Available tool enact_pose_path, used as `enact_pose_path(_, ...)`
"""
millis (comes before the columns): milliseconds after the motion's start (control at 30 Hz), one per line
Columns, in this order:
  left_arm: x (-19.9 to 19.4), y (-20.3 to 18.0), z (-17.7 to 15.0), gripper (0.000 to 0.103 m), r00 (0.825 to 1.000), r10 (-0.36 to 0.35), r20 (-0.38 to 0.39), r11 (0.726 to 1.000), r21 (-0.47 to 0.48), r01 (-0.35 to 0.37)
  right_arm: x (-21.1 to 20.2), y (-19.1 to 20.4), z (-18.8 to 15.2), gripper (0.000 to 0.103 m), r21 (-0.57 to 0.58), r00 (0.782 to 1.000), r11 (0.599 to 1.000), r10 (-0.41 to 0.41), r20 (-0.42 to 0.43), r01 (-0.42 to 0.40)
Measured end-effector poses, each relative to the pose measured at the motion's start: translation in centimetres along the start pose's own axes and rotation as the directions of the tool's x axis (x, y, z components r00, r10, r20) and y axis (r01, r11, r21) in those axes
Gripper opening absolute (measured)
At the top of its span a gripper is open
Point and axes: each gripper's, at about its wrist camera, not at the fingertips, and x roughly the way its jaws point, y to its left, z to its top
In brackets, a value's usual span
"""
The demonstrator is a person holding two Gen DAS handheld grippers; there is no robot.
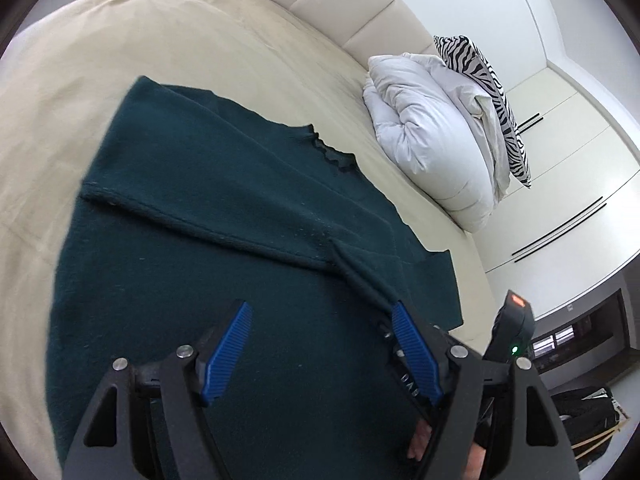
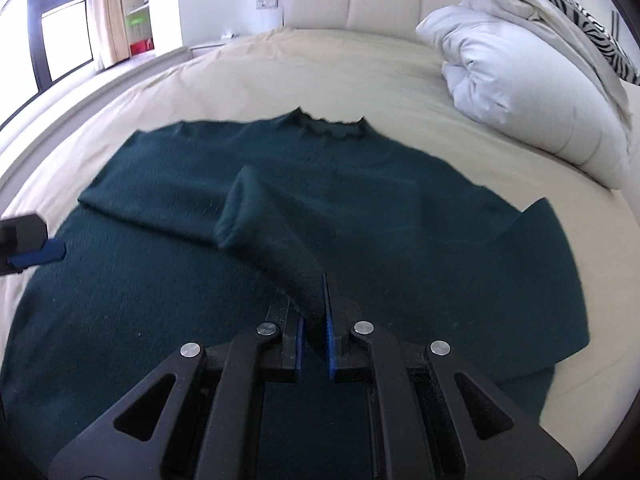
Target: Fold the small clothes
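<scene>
A dark green knit sweater [image 2: 360, 208] lies flat on the beige bed sheet [image 2: 320, 68], its frilled collar [image 2: 332, 126] at the far side. One sleeve lies folded across its chest. My right gripper [image 2: 314, 300] is shut on the other sleeve [image 2: 272, 220] and holds it lifted over the sweater's body. My left gripper [image 1: 320, 320] is open and empty, just above the sweater's body [image 1: 200, 280]. The left gripper's blue fingertip [image 2: 40, 254] shows at the left edge of the right wrist view.
A folded white duvet [image 1: 432, 136] with a zebra-print pillow [image 1: 488, 92] sits against the padded headboard [image 1: 340, 4] at the bed's far right. White wardrobe doors [image 1: 560, 184] stand beyond the bed. A window and shelves [image 2: 136, 12] are at the far left.
</scene>
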Motion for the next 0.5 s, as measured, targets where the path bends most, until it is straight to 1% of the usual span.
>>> enact_pose_path(33,0.9,-0.3,0.3,0.076,1.000,-0.013,-0.015,1.000,-0.008,0.012,0.4,0.1,-0.4,0.012,0.011,1.000,1.000,0.016,-0.015,-0.016)
enact_pose_path(67,1.9,-0.6,0.5,0.080,0.999,-0.023,-0.034,1.000,-0.010,0.023,0.6,0.0,-0.9,0.015,0.028,0.999,0.999,0.038,-0.024,-0.038)
enact_pose_path(100,3.1,-0.9,0.8,0.080,0.998,-0.024,-0.058,1.000,-0.013,0.023,0.4,-0.4,-1.2,0.018,0.042,0.998,0.997,0.065,-0.015,-0.064)
enact_pose_path(133,4.1,-1.1,1.0,0.080,0.997,-0.014,-0.079,1.000,-0.022,0.013,-0.2,-0.1,-2.2,0.027,0.047,0.996,0.995,0.086,-0.002,-0.086)
enact_pose_path(167,5.2,-1.4,1.1,0.080,0.995,-0.017,-0.100,0.999,-0.033,0.014,-0.4,-0.5,-2.1,0.052,0.051,0.995,0.994,0.100,0.003,-0.100)
enact_pose_path(233,6.9,-2.1,1.2,0.079,0.990,-0.033,-0.137,0.999,-0.043,0.027,-1.5,-0.4,-3.7,0.079,0.069,0.994,0.992,0.109,0.027,-0.110)
enact_pose_path(267,7.6,-2.4,1.2,0.076,0.988,-0.024,-0.150,0.999,-0.037,0.019,-2.0,-1.0,-4.4,0.079,0.073,0.992,0.990,0.116,0.038,-0.119)
enact_pose_path(300,8.2,-2.7,1.2,0.070,0.987,-0.013,-0.160,0.999,-0.031,0.008,-2.7,-0.5,-5.3,0.079,0.074,0.992,0.989,0.124,0.035,-0.126)
enact_pose_path(333,8.7,-2.9,1.1,0.068,0.986,-0.005,-0.169,1.000,-0.027,0.001,-3.6,-0.2,-6.5,0.079,0.087,0.991,0.987,0.132,0.027,-0.134)
enact_pose_path(367,9.1,-3.2,1.1,0.063,0.985,0.002,-0.174,1.000,-0.017,-0.005,-4.1,-0.7,-6.9,0.079,0.108,0.989,0.983,0.146,0.025,-0.147)
enact_pose_path(400,9.4,-3.5,1.0,0.055,0.983,0.017,-0.180,1.000,-0.001,-0.017,-4.6,-1.5,-7.5,0.079,0.144,0.985,0.975,0.168,0.030,-0.171)
enact_pose_path(433,9.8,-3.9,1.0,0.052,0.981,0.039,-0.188,0.999,0.018,-0.036,-5.1,-2.1,-8.0,0.079,0.173,0.982,0.967,0.183,0.038,-0.187)
enact_pose_path(500,10.3,-4.2,0.9,0.036,0.977,0.076,-0.199,0.997,0.043,-0.069,-6.1,-3.8,-9.0,0.079,0.244,0.975,0.944,0.211,0.067,-0.221)
